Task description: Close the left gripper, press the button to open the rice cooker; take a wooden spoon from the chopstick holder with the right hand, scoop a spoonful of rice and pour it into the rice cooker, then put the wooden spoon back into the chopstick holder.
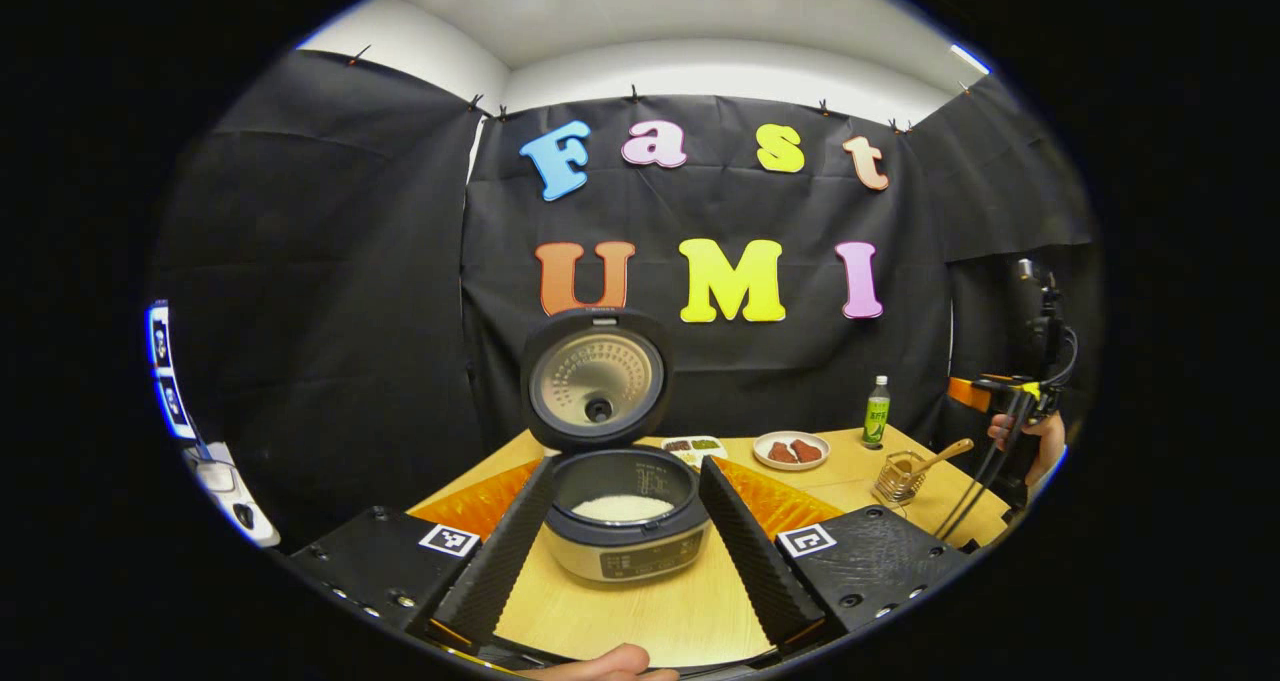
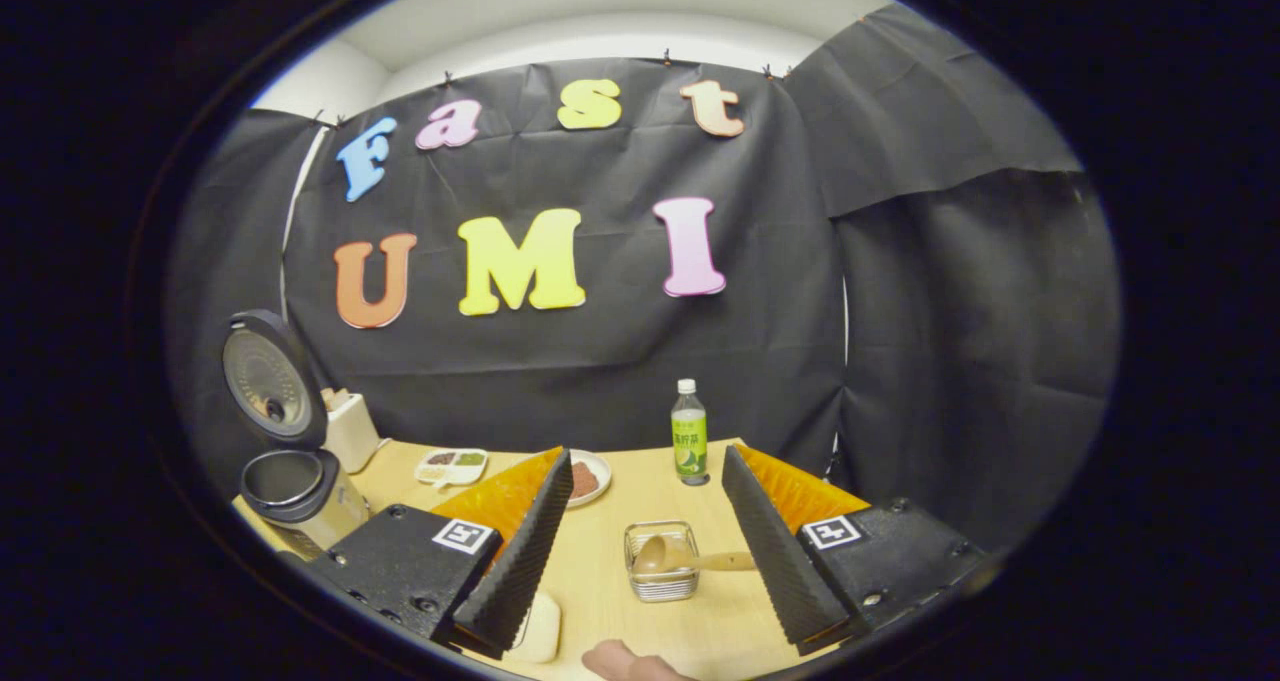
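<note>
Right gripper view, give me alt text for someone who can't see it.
Open jaws of the right gripper frame a wire chopstick holder with a wooden spoon lying across it on a light wooden table. Behind stands a green-labelled plastic bottle; far left, a rice cooker with its lid up.

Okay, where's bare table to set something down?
Bare wood lies in front of the rice cooker, and around the chopstick holder toward the bottle. The back edge is busier: a divided dish and a plate sit near each other.
</note>
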`<action>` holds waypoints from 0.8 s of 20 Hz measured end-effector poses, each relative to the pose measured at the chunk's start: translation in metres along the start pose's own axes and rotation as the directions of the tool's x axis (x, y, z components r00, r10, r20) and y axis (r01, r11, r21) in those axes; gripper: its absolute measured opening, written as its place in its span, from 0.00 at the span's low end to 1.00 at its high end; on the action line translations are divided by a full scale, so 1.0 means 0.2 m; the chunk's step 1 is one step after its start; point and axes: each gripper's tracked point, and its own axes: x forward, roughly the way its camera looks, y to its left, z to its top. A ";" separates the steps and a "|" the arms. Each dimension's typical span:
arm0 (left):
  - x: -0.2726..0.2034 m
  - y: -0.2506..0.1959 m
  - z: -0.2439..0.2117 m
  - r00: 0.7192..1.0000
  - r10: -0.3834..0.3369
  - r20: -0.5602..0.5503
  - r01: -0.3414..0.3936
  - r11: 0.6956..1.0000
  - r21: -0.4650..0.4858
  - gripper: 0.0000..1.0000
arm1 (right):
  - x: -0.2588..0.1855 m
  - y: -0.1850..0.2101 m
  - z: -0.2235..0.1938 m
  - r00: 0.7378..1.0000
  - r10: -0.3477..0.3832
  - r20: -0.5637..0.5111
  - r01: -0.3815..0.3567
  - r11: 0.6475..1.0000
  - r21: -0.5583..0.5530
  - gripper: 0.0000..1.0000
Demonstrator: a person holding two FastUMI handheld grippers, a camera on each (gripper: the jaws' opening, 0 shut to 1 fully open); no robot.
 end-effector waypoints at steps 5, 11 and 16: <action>0.21 0.05 0.23 1.000 0.010 0.015 -0.009 0.999 -0.053 0.93 | -0.37 0.01 0.10 0.998 0.014 0.063 -0.014 1.000 -0.014 0.92; 0.46 0.16 0.51 0.995 0.060 0.080 -0.055 0.997 -0.058 0.93 | -0.73 0.08 0.00 0.995 0.094 0.042 -0.092 0.995 -0.028 0.97; 0.66 0.18 0.71 0.993 0.058 0.098 -0.044 0.989 -0.140 0.94 | -0.91 0.09 -0.07 0.991 0.126 0.054 -0.124 0.991 -0.041 0.97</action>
